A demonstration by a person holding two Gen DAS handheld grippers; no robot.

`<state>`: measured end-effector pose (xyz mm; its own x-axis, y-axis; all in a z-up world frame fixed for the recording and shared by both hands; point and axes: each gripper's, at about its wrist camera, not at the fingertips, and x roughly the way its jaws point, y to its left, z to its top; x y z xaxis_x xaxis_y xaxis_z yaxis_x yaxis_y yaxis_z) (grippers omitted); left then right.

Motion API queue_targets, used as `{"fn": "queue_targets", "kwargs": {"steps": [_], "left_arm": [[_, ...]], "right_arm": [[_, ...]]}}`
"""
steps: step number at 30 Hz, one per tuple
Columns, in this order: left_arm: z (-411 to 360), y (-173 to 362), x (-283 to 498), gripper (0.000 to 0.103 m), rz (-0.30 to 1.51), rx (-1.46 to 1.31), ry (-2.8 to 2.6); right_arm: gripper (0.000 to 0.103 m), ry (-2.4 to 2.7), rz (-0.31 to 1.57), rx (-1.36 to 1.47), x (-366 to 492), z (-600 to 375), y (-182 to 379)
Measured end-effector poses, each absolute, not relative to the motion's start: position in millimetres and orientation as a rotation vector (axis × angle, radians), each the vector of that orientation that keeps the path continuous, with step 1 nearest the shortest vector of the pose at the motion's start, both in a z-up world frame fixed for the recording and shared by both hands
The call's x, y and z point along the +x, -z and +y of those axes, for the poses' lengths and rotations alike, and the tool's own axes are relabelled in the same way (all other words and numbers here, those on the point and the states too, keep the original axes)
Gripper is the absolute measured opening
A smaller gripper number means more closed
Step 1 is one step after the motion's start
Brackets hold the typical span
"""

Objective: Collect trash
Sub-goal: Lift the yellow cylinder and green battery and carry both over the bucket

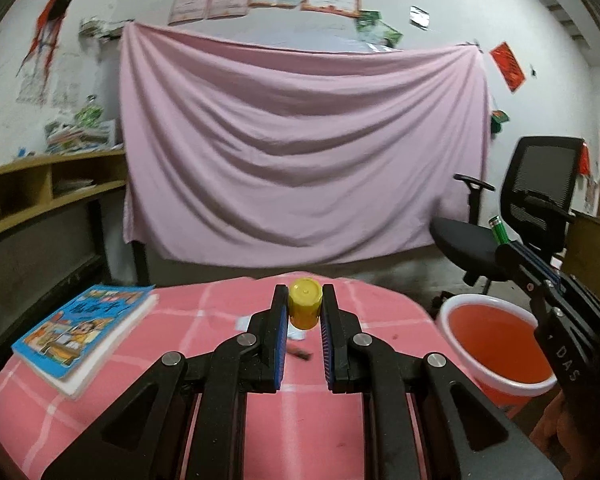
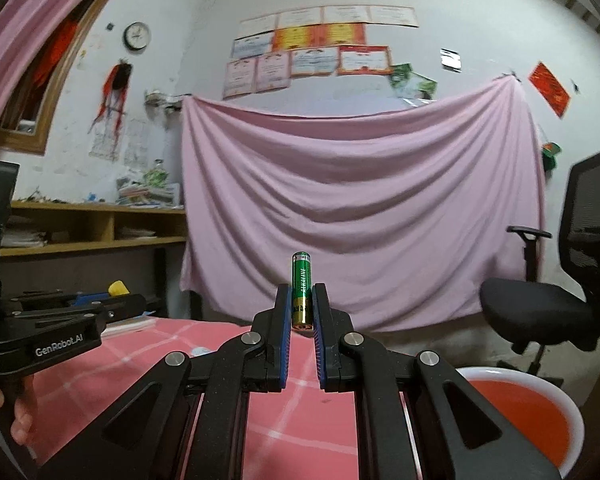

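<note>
My left gripper point(image 1: 304, 300) is shut on a yellow bottle cap point(image 1: 305, 303) and holds it above the pink checked table point(image 1: 204, 320). My right gripper point(image 2: 301, 300) is shut on a green and gold battery point(image 2: 301, 290), held upright above the table's right edge. The red bin with a white rim point(image 1: 496, 350) stands to the right of the table, below the right gripper point(image 1: 512, 246); it also shows in the right wrist view point(image 2: 528, 412). A small brown scrap point(image 1: 300, 354) and a white scrap point(image 1: 244, 323) lie on the table. The left gripper point(image 2: 120, 294) shows at the left in the right wrist view.
A blue children's book point(image 1: 84, 330) lies on the table's left side. A black office chair point(image 1: 520, 216) stands behind the bin. A pink sheet point(image 1: 300, 152) hangs on the back wall. Wooden shelves point(image 1: 40, 192) run along the left.
</note>
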<state>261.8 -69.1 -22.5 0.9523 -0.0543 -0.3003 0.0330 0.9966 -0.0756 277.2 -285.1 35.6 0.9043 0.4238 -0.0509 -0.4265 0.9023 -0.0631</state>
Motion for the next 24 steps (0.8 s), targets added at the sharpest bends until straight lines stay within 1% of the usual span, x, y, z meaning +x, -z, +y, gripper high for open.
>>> {"fn": "queue_targets", "kwargs": {"steps": [7, 13, 24], "left_arm": [[-120, 4, 281, 0.012, 0.311, -0.039, 0.148], [-160, -5, 310, 0.012, 0.355, -0.034, 0.23], [-224, 7, 346, 0.012, 0.466, 0.031, 0.326]], "right_arm": [[0.008, -0.326, 0.045, 0.04, 286, -342, -48], [0.008, -0.221, 0.145, 0.185, 305, -385, -42], [0.009, -0.105, 0.281, 0.34, 325, -432, -28]]}}
